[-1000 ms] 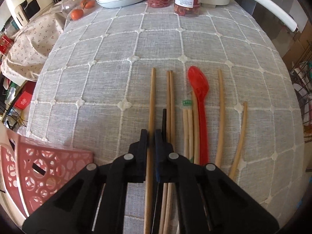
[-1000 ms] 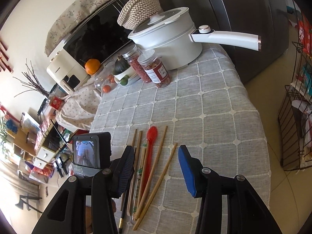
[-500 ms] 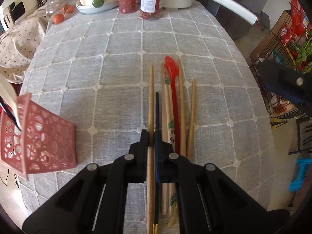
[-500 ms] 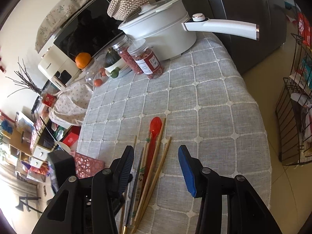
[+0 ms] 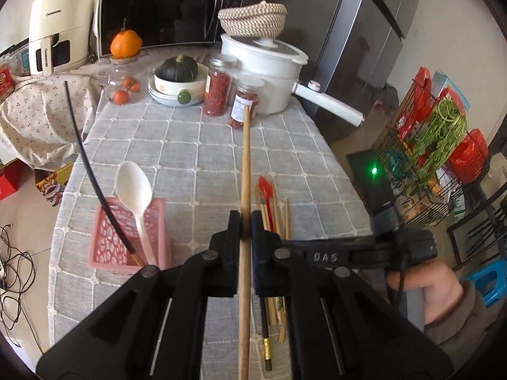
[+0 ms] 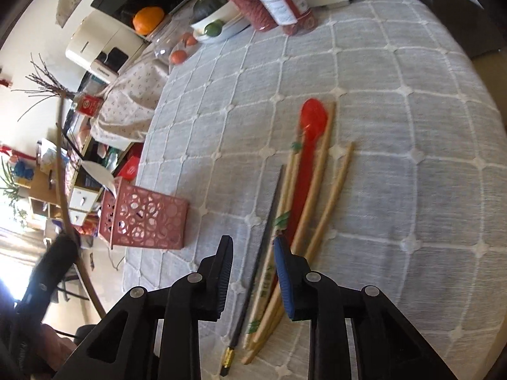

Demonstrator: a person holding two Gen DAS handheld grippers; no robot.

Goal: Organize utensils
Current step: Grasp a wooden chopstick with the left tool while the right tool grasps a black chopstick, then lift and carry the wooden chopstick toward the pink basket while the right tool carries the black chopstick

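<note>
Where pads pinch: round wooden chopstick [image 5: 244,171].

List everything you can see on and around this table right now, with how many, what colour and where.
wooden chopstick: 1, tan, clamped in left gripper, lifted off the table
pink basket: 1, table's left side
white spoon: 1, standing in the basket
black chopstick: 1, in the basket
black chopstick on table: 1, gold-tipped, left edge of the pile
red spoon: 1, in the pile
wooden chopsticks: several, tan, in the pile
jars: 2, red contents, far end
white pot: 1, far end
left gripper: black, closed
right gripper: black, open over the pile
</note>
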